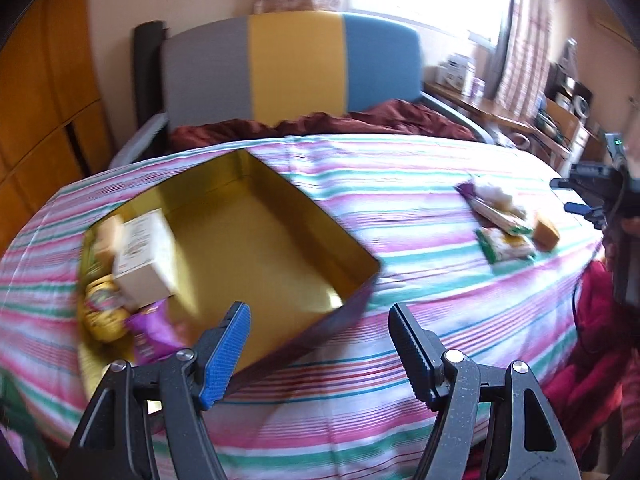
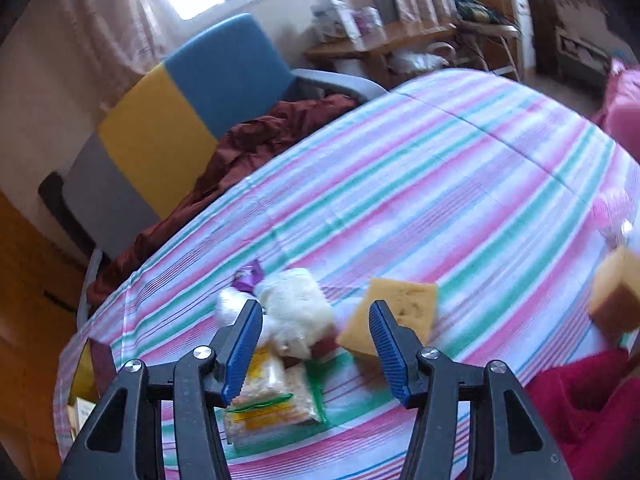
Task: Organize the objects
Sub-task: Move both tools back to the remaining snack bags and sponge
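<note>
Currently: right gripper (image 2: 316, 350) fingers spread, empty, hovering above the loose pile on the striped bed (image 2: 460, 184); left gripper (image 1: 320, 354) likewise spread, empty, near the gold tin (image 1: 256, 236). Best approach: descend squarely, close on one item only. Count: two sponges (image 2: 404, 312), two snack packets (image 2: 272, 396), one white fluffy bag (image 2: 294, 308).
</note>
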